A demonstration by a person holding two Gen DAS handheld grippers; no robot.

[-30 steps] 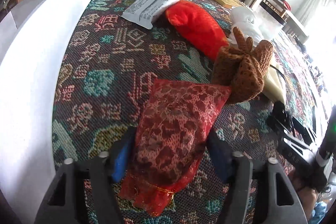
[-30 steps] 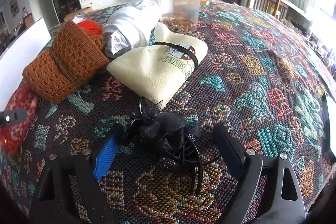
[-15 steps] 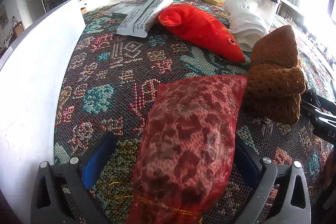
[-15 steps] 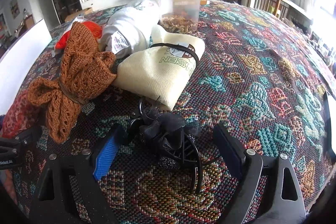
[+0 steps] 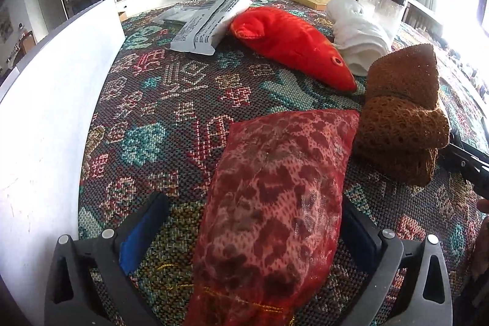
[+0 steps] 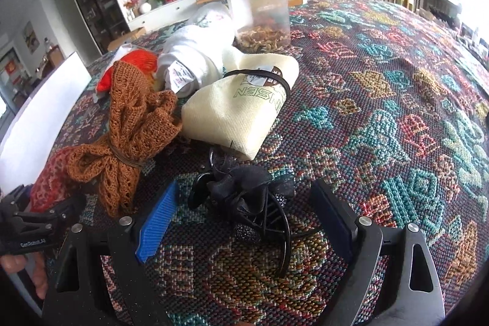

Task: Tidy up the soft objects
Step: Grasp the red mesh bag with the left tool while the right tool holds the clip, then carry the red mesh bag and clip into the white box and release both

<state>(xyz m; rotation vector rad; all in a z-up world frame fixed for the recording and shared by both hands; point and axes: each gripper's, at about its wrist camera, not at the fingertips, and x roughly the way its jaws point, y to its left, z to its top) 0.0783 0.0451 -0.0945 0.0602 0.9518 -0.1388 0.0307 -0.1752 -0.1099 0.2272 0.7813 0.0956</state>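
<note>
A red patterned mesh pouch [image 5: 275,203] lies on the woven cloth between the open jaws of my left gripper [image 5: 253,216]; the right pad seems to touch it, the left pad stands clear. A brown knitted bundle [image 5: 400,124] lies just right of it, also in the right wrist view [image 6: 128,139]. A red plush fish [image 5: 293,45] and a white cloth roll [image 5: 357,32] lie farther back. My right gripper [image 6: 244,200] is open around a black hair claw with a fabric bow [image 6: 241,194]. A cream folded cloth with a black band [image 6: 244,109] lies beyond it.
A white panel [image 5: 52,112] runs along the left edge of the table. A grey printed mailer bag [image 5: 211,23] lies at the back. A clear jar with a black lid [image 6: 259,8] stands behind the cream cloth. The patterned cloth [image 6: 397,112] stretches to the right.
My left gripper has opened wider around the red mesh pouch and the view has swung level. The brown bundle has tipped over beside the pouch. My right gripper has not moved.
</note>
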